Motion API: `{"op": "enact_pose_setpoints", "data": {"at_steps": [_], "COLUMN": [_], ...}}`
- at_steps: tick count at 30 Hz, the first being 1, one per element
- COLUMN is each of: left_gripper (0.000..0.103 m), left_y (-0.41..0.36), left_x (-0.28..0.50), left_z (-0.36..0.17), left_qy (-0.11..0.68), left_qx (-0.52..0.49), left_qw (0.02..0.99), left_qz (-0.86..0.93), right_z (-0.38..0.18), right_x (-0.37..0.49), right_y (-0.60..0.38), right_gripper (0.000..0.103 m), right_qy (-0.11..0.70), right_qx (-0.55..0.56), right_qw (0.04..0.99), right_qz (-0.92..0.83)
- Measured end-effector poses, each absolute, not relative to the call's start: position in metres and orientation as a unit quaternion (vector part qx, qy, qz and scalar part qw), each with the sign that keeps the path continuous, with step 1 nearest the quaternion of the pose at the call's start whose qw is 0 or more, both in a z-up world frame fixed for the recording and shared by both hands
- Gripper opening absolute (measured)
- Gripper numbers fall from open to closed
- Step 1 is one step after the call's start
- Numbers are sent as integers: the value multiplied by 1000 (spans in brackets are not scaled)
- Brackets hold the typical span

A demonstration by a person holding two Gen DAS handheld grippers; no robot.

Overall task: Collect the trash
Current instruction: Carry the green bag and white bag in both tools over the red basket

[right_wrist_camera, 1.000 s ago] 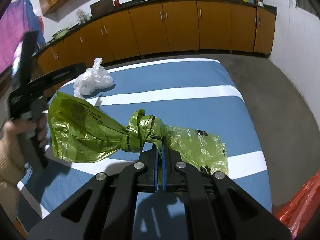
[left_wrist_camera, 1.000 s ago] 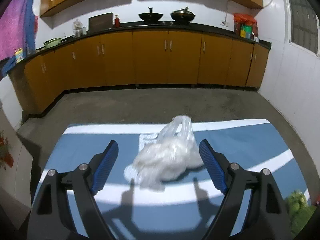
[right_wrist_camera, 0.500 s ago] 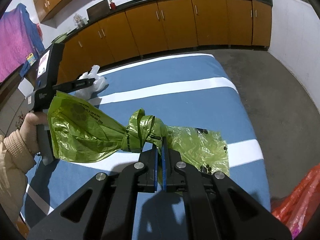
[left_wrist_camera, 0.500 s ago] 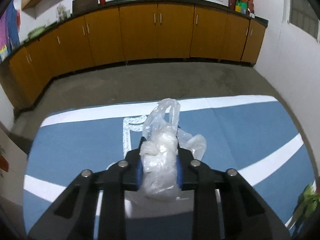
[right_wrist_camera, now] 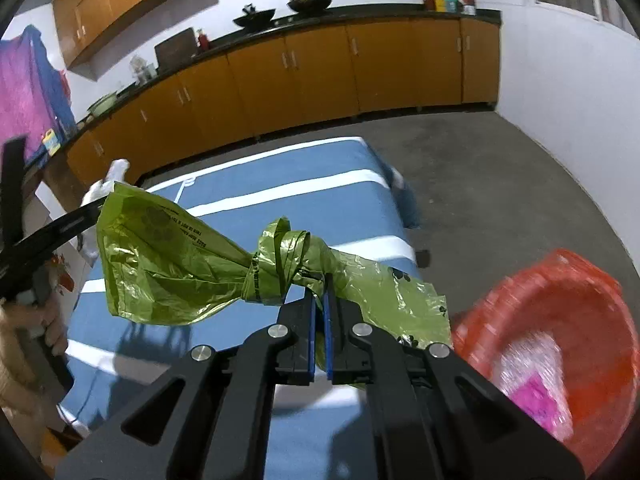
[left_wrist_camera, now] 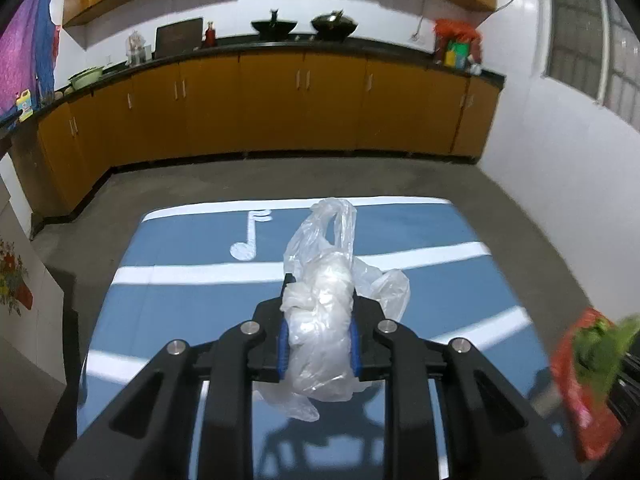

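Note:
My left gripper (left_wrist_camera: 320, 300) is shut on a crumpled clear-white plastic bag (left_wrist_camera: 324, 248), which hangs above the blue table (left_wrist_camera: 180, 304). The bag's handles stick up past the fingertips. My right gripper (right_wrist_camera: 319, 300) is shut on a knotted green plastic bag (right_wrist_camera: 168, 264), gripping it just right of the knot, and holds it in the air over the table's right end (right_wrist_camera: 312, 176). A red bin (right_wrist_camera: 560, 304) stands low at the right, with pink and white litter inside. The left gripper's arm (right_wrist_camera: 52, 236) and its white bag (right_wrist_camera: 104, 184) show at the far left of the right wrist view.
Orange kitchen cabinets (left_wrist_camera: 280, 108) line the far wall under a dark counter with pans. Grey concrete floor (right_wrist_camera: 500, 168) surrounds the table. A white wall (left_wrist_camera: 560, 184) stands at the right. A person's hand (right_wrist_camera: 36, 320) holds the left gripper's handle.
The left jaws closed on the white bag and lifted it off the table. The right gripper carried the green bag up and to the right, and the red bin came into view.

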State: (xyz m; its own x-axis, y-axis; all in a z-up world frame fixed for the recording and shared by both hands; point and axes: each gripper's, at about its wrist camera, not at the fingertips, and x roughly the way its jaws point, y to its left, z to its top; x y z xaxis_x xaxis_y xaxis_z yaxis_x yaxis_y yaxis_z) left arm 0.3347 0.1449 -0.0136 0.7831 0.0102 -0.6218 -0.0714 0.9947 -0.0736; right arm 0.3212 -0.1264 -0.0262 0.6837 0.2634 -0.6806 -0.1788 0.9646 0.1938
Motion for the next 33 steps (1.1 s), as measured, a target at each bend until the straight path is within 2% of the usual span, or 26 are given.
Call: {"op": "enact_pose_setpoints", "data": {"at_steps": [8,16,33], "left_gripper": [23,24,25], "left_y": [81,18,-81], "left_x": [241,192,172], "left_z": [29,42,31], "left_qy": [306,284,294], "left_qx": [-55,-26,-10], "left_qw": [949,951,929], "left_qz": [-59,-121,-223], "right_z": [1,12,-5], "right_x": [258,214,175], "right_y": [-172,-224,-313], "right_gripper": [4,4,4], "right_qy": [352,331,331], "right_qx": [72,101,166], "right_qw": [929,938,927], "right_qz": [83,27,-62]}}
